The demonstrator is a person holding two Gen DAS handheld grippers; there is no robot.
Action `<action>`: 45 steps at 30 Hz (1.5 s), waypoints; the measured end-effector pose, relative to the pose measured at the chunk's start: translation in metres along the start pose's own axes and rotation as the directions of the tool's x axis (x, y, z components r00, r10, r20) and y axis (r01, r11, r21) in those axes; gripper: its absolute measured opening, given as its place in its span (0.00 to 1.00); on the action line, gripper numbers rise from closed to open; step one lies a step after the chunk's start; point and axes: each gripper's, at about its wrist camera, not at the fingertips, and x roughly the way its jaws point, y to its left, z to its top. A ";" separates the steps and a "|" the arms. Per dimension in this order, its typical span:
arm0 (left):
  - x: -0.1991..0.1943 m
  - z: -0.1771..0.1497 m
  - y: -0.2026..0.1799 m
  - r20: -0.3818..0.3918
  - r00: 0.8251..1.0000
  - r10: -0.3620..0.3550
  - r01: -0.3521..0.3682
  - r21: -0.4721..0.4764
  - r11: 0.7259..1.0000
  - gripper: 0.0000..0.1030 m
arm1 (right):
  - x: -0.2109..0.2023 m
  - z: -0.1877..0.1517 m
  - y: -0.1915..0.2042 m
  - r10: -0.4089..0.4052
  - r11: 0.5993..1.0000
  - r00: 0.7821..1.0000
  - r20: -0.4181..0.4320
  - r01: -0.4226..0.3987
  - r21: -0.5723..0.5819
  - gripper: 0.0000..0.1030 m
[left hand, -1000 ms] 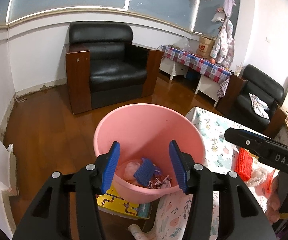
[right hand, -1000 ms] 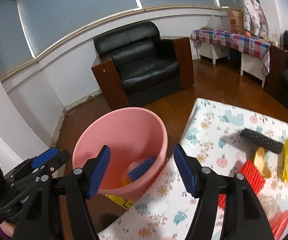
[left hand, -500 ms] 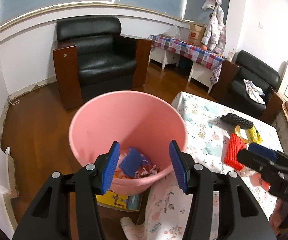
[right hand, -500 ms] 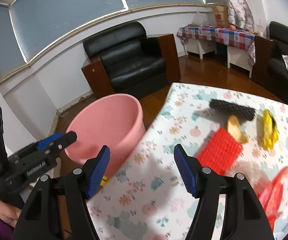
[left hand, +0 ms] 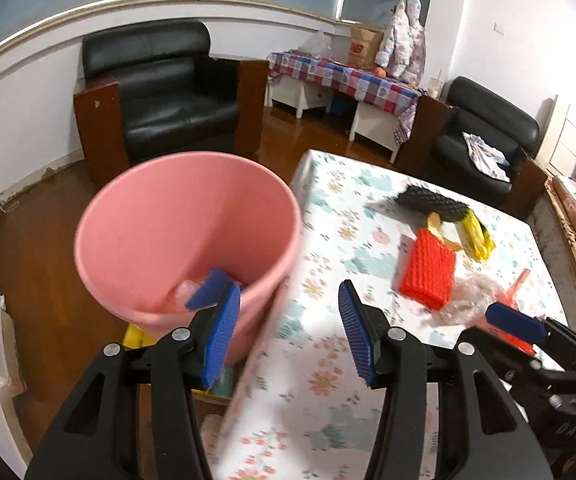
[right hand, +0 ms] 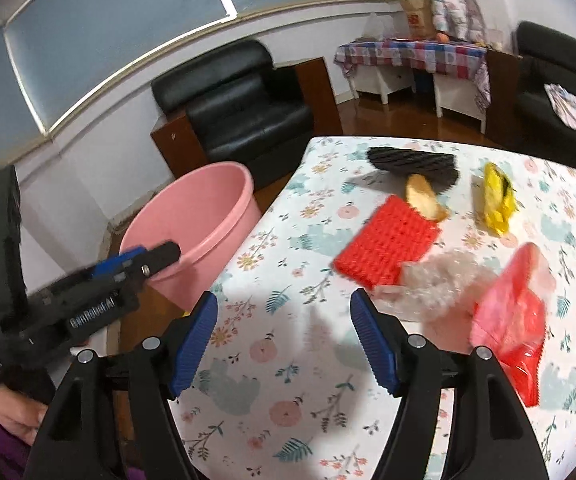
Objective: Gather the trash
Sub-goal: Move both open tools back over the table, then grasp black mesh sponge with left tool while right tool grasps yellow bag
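A pink bin (left hand: 176, 236) (right hand: 204, 216) stands on the floor at the left edge of the floral-cloth table (left hand: 339, 240) (right hand: 288, 280), with blue and pale scraps inside. On the cloth lie a red mesh piece (left hand: 427, 272) (right hand: 387, 240), a black mesh piece (left hand: 431, 202) (right hand: 411, 162), a yellow wrapper (left hand: 475, 232) (right hand: 495, 196), a peel (right hand: 423, 200), crumpled clear plastic (left hand: 467, 300) (right hand: 439, 284) and a red bag (right hand: 515, 320). My left gripper (left hand: 288, 332) is open and empty over the bin's right rim. My right gripper (right hand: 284, 340) is empty, its jaws opening, above the cloth short of the clear plastic.
A black armchair (left hand: 160, 92) (right hand: 240, 108) stands behind the bin on the wooden floor. A side table with a checked cloth (left hand: 347, 80) and a second black armchair (left hand: 483, 140) are farther back. A yellow printed sheet (left hand: 136, 336) lies under the bin.
Both grippers swung right, from over the bin toward the table. The trash on the cloth now fills more of each view, and the right gripper's jaws stand a little wider.
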 end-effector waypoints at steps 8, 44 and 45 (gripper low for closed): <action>0.016 -0.008 -0.032 -0.061 0.997 -0.053 0.055 0.032 0.998 0.50 | -0.037 -0.004 -0.030 0.015 0.998 0.993 0.120 -0.023 0.065 0.81; 0.171 0.106 -0.096 -0.299 0.879 -0.372 0.231 -0.416 0.879 0.50 | 0.014 0.075 -0.181 -0.232 0.956 0.970 0.077 0.213 0.200 0.70; 0.176 0.105 -0.096 -0.307 0.878 -0.368 0.221 -0.422 0.879 0.50 | 0.020 0.075 -0.181 -0.231 0.957 0.971 0.065 0.215 0.195 0.70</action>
